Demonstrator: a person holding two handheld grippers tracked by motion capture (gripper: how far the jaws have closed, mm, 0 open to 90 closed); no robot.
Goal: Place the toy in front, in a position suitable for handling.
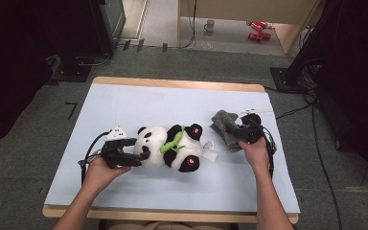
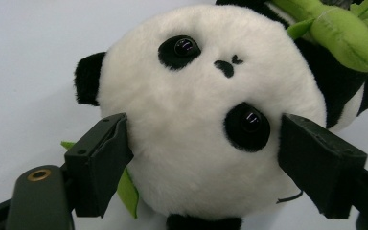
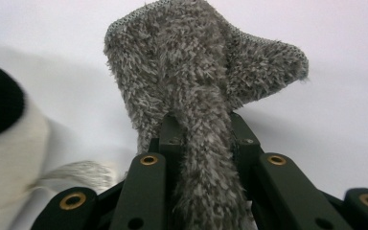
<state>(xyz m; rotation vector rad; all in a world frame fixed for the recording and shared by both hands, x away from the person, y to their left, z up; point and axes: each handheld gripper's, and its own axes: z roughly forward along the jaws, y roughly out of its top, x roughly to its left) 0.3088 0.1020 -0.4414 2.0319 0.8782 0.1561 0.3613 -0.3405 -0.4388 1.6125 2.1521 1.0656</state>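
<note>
The right gripper (image 3: 199, 139) is clamped on the soft, light grey sock (image 1: 225, 125) at three o'clock of the squashy panda (image 1: 170, 146), whose head the left gripper (image 2: 201, 158) pinches; grip folds.

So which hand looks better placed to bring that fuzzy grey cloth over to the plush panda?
The right gripper, probably: its jaws are already shut on the fuzzy grey cloth. The left gripper is busy, its jaws pressing both sides of the plush panda's head.
</note>
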